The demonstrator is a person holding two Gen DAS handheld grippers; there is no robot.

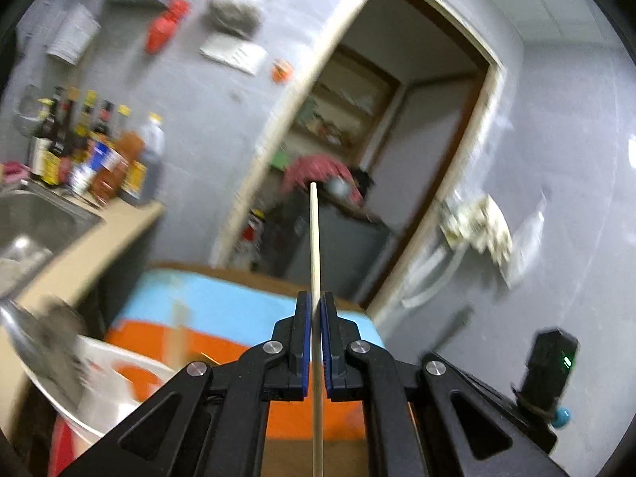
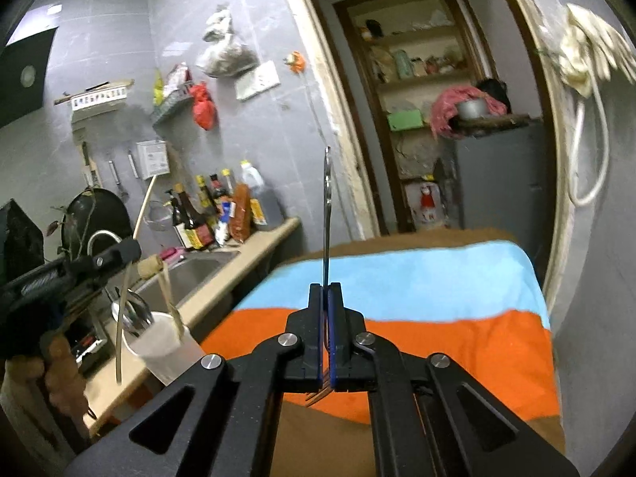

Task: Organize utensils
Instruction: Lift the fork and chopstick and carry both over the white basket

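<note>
left wrist view: the left gripper [image 1: 317, 353] is clamped on a wooden chopstick [image 1: 315, 246] that juts forward between its blue pads. right wrist view: the right gripper [image 2: 326, 334] pinches a metal fork [image 2: 326, 214], handle pointing ahead, tines [image 2: 316, 395] behind the pads. below lies a blue and orange cloth [image 2: 437, 302]. to the left, a white cup [image 2: 159, 348] holding utensils stands on the counter [image 2: 234, 274], a sink [image 2: 190, 274] and sauce bottles [image 2: 214, 214] beyond.

This is a lived-in home kitchen: a steel sink [image 2: 198, 274] set in a beige desk [image 2: 254, 250], sauce bottles [image 2: 210, 214] against grey wall tiles [image 2: 246, 12], a hanging wok [image 2: 95, 214], and a doorway to pantry shelves [image 2: 417, 75].
</note>
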